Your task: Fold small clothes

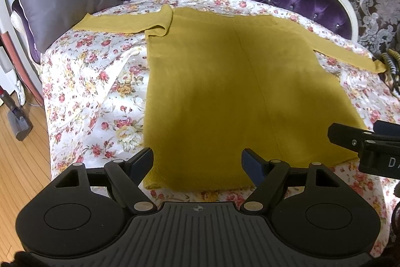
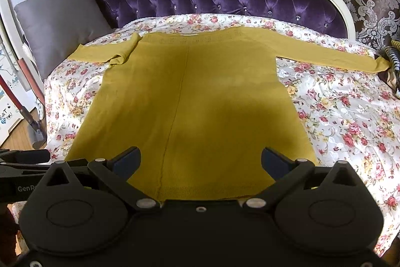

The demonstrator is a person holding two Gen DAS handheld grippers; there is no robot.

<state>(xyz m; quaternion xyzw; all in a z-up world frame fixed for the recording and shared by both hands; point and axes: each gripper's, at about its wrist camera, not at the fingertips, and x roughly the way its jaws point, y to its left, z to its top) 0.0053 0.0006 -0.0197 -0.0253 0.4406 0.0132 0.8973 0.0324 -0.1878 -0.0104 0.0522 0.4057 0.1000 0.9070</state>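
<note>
Lying flat on floral bedspread (image 2: 337, 116): mustard sweater (image 2: 200, 96); both tongs open.

Both grippers just hang side by side, tilted downward. The left gripper (image 1: 197, 162) has its jaws wide apart, nothing between them; the right gripper (image 2: 201, 162) is the same.

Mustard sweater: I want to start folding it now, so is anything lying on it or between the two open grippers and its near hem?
Nothing visible. The mustard sweater lies bare on the floral bedspread; the left gripper and right gripper hover open over its hem. Only its left sleeve is partly folded over.
</note>
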